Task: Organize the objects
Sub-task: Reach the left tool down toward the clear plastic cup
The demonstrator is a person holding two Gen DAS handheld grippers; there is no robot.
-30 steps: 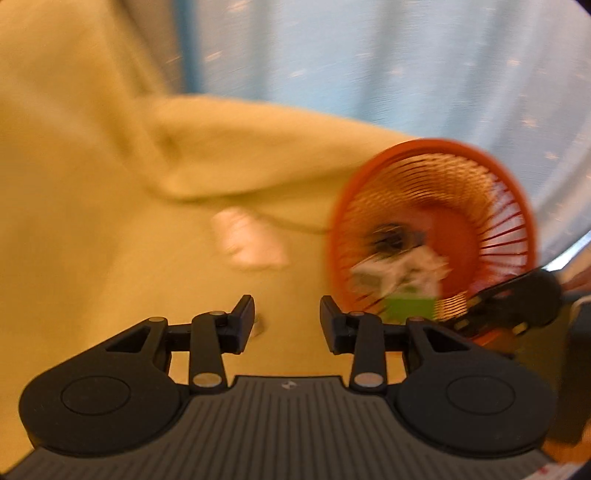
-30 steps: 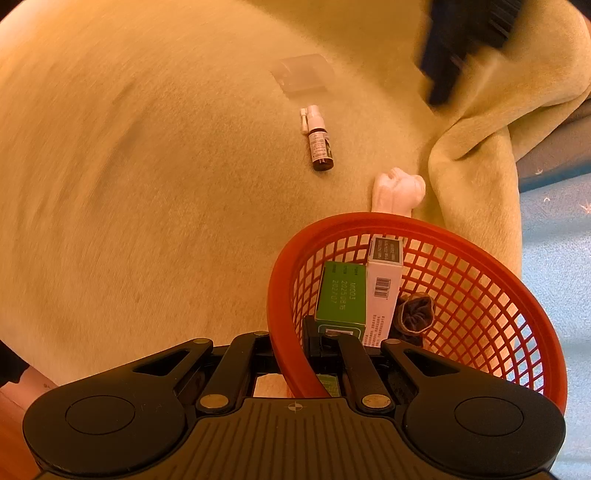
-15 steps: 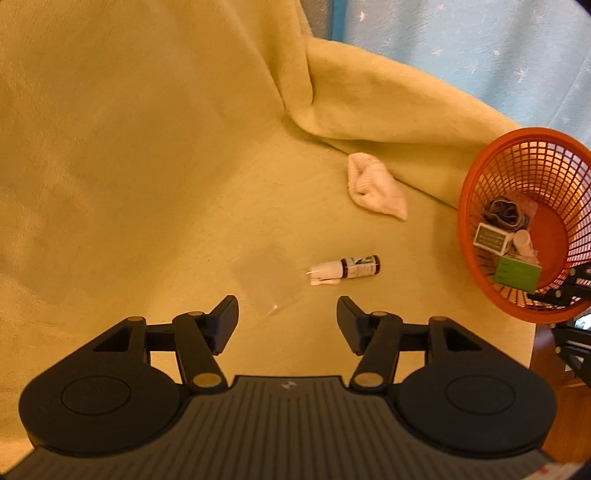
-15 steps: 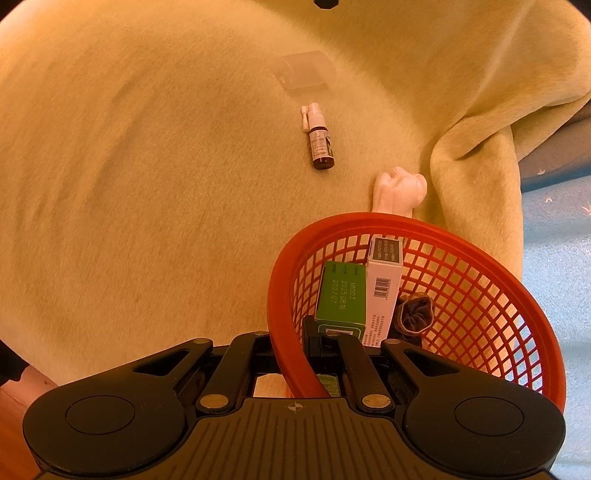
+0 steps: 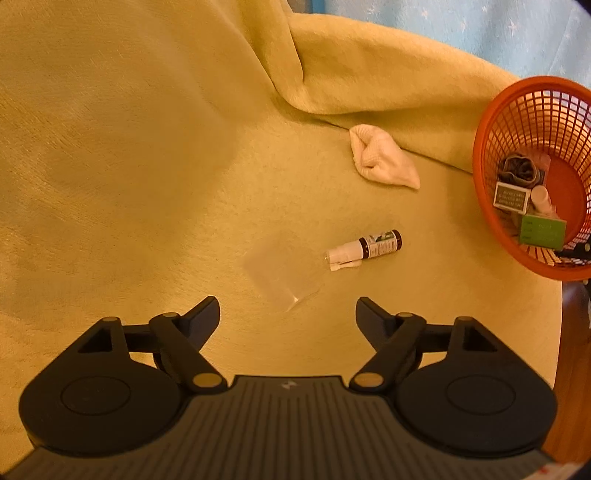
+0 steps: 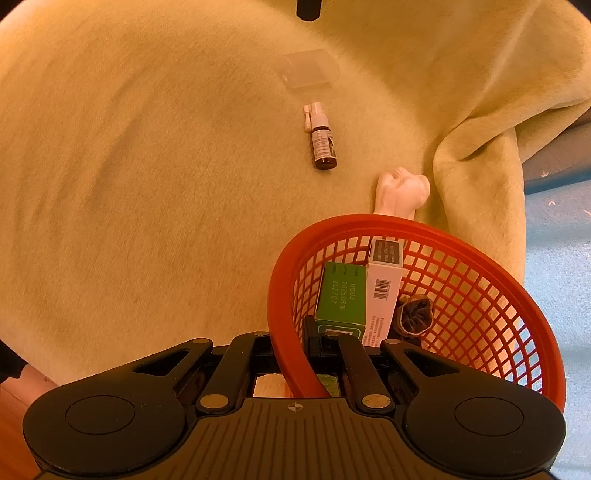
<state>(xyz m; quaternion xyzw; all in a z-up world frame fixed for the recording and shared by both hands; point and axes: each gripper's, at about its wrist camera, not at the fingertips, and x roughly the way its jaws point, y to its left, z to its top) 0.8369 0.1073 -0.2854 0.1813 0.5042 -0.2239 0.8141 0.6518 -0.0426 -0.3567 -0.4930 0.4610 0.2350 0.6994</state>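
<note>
A small brown spray bottle (image 5: 364,247) (image 6: 321,138) with a white nozzle lies on the yellow blanket (image 5: 129,155). Beside it is a clear plastic bag (image 5: 282,275) (image 6: 312,70). A folded white cloth (image 5: 382,158) (image 6: 402,192) lies near the blanket's fold. My left gripper (image 5: 288,314) hovers open just short of the bag, nothing between its fingers. My right gripper (image 6: 291,341) is shut on the near rim of the red mesh basket (image 6: 480,288) (image 5: 491,122). The basket holds a green box (image 6: 341,299), a white box (image 6: 384,280) and a dark scrunchie (image 6: 415,314).
The blanket bunches into a thick fold (image 5: 369,74) behind the cloth. Light blue fabric (image 5: 480,26) lies beyond it. A wooden floor edge (image 5: 569,369) shows at the right, past the blanket's edge.
My left gripper has swung away from the basket to above the bag and bottle, and its jaws have opened wider. The right gripper and basket have stayed put.
</note>
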